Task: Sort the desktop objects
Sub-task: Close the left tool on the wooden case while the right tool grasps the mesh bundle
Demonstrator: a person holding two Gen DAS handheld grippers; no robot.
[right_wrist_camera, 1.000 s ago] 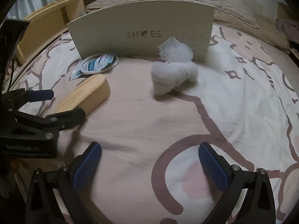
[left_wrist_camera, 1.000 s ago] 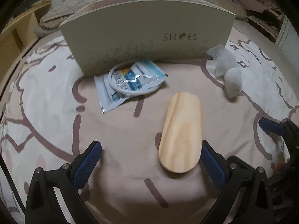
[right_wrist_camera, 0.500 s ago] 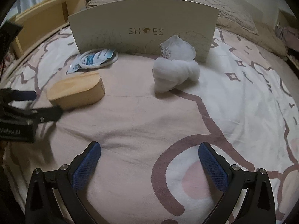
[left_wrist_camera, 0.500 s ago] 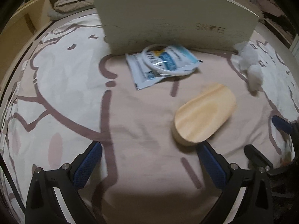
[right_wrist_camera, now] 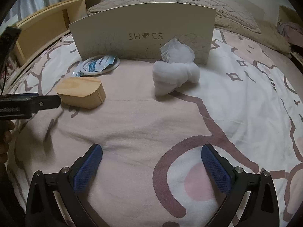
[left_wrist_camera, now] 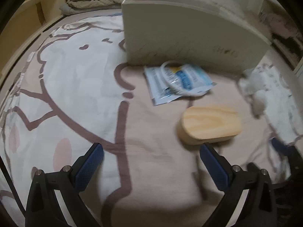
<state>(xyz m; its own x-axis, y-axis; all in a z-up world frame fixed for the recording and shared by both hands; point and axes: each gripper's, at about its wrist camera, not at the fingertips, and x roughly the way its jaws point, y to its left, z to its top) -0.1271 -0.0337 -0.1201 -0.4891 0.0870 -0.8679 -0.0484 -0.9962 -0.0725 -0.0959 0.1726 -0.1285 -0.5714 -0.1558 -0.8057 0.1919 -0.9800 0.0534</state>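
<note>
One rounded wooden block (right_wrist_camera: pixel 81 92) lying flat on pink patterned bedsheet (right_wrist_camera: pixel 151 123), grain showing, just off left gripper (left_wrist_camera: pixel 151 164) tip. Both grippers sitting spread, empty; right gripper (right_wrist_camera: pixel 151 166) likewise. One crinkly foil packet (right_wrist_camera: pixel 96 65), one white ring on it, one gauzy cloth wad (right_wrist_camera: pixel 175 75). Only right view showing "SHOES" lettering on cardboard box (right_wrist_camera: pixel 144 34) sharply.

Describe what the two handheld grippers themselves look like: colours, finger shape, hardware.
Both match. The left gripper and right gripper each have two matte black angular arms with triangular cut-outs, tipped by blue pads with a fine mesh texture. Small silver screws sit at the finger joints. From the side, the left gripper shows a flat black body. No cables or sleeves are clearly visible.
</note>
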